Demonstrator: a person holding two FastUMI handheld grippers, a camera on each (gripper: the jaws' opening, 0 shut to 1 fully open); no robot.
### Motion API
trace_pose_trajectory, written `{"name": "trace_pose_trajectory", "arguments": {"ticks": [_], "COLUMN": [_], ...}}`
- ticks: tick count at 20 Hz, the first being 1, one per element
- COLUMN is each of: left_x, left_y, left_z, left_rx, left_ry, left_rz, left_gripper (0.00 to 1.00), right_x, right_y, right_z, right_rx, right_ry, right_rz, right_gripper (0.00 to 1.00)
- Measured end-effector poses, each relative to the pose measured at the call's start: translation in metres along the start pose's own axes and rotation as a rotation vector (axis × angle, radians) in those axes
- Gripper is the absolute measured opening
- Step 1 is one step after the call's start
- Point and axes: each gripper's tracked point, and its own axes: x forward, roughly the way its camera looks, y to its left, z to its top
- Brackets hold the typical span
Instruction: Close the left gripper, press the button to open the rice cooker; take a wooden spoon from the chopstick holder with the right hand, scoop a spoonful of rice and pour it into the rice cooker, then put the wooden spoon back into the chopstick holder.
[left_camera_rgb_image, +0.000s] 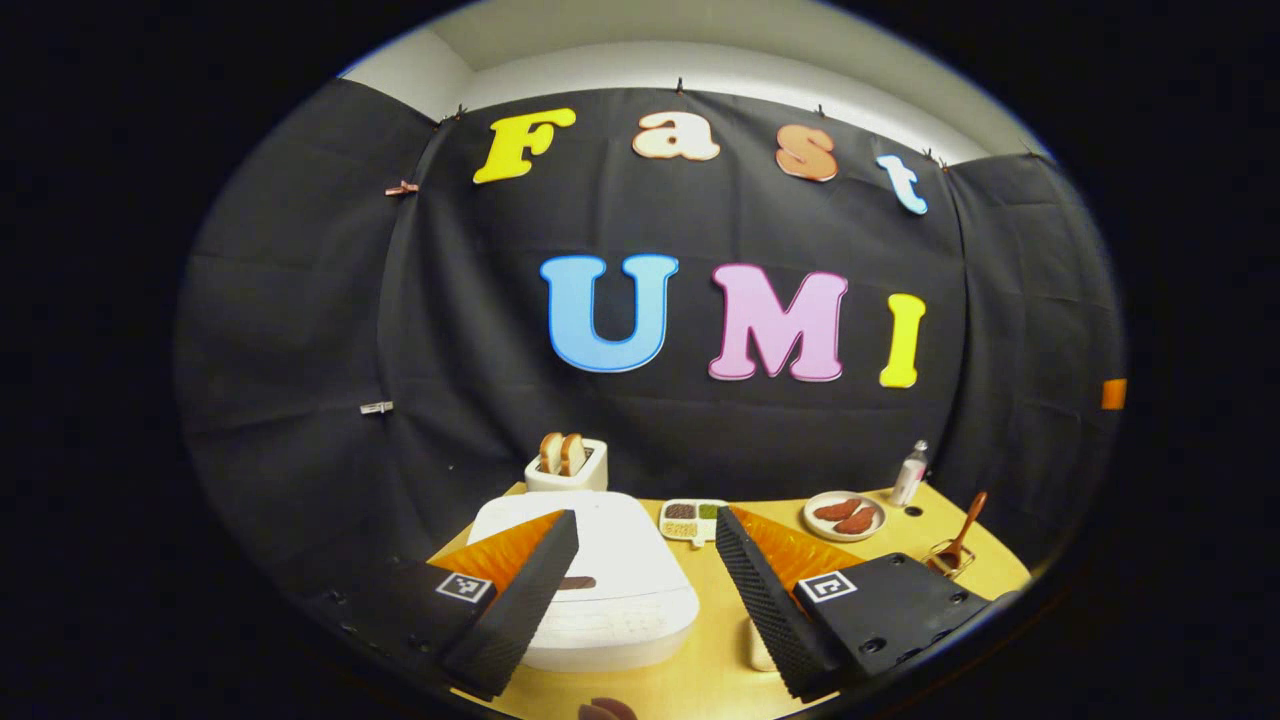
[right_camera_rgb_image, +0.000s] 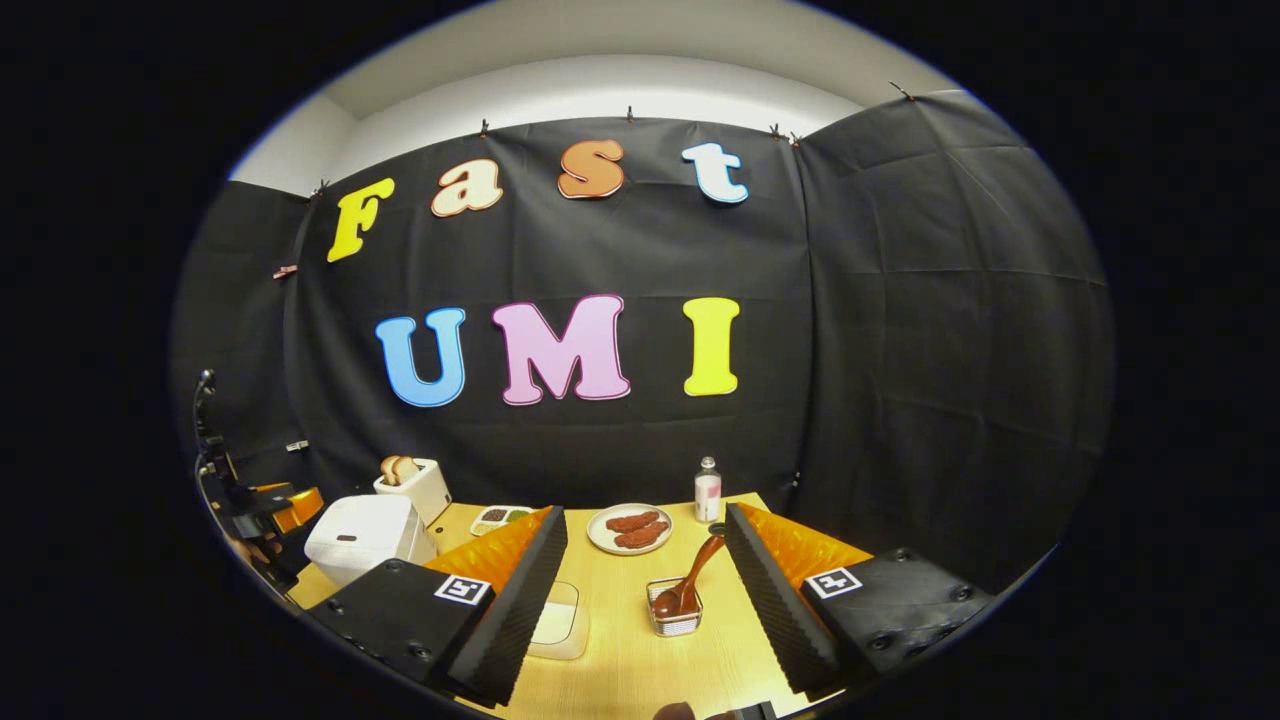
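White and shut, the cooker (left_camera_rgb_image: 590, 585) is sitting at the table's (left_camera_rgb_image: 720, 650) left end, its lid down and the dark button (left_camera_rgb_image: 577, 582) facing forward. This fits both a cooker waiting to be opened and one closed again.

The left gripper (left_camera_rgb_image: 645, 560) is hovering just in front of it, fingers spread wide, with the left finger crossing the lid; I judge it is lined up on the button, but the jaws are gaping rather than closed as the press asks. Behind the cooker a toaster (left_camera_rgb_image: 567, 462) is standing, and a divided tray (left_camera_rgb_image: 692, 520) of grains is lying beside it.

Moving right, a plate (left_camera_rgb_image: 843, 516) and a bottle (left_camera_rgb_image: 909, 473) are sitting at the back. The spoon (right_camera_rgb_image: 690, 580) is leaning in the wire holder (right_camera_rgb_image: 675, 612), bowl down and handle tilted up to the right, where the task wants it. The right gripper (right_camera_rgb_image: 645, 555) is framing that holder between wide-open fingers, gripping nothing, probably so as to reach the handle.

The left gripper view is showing the button and lid up close. The right gripper view is showing the cooker (right_camera_rgb_image: 365, 538) from the side, a pale shallow dish (right_camera_rgb_image: 556, 620) by its own left finger, and the other gripper with its hand at the far left.
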Motion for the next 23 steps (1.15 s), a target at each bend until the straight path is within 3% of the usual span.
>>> {"name": "trace_pose_trajectory", "arguments": {"ticks": [3,11,23], "left_x": [-0.030,-0.084,-0.084], "left_y": [-0.016,-0.049,-0.059], "left_z": [0.033,0.058,0.059], "left_rx": [0.001,0.037,0.007], "left_ry": [-0.062,-0.095,-0.090], "left_rz": [-0.035,-0.078,-0.082], "left_gripper": [0.95,0.95,0.95], "right_x": [0.006,0.013,0.023], "right_y": [0.007,0.027,0.021], "right_z": [0.005,0.013,0.008], "right_rx": [-0.018,0.002,-0.013], "right_ry": [-0.014,-0.044,-0.034], "right_rz": [0.033,0.107,0.100], "right_gripper": [0.98,0.98,0.98]}}
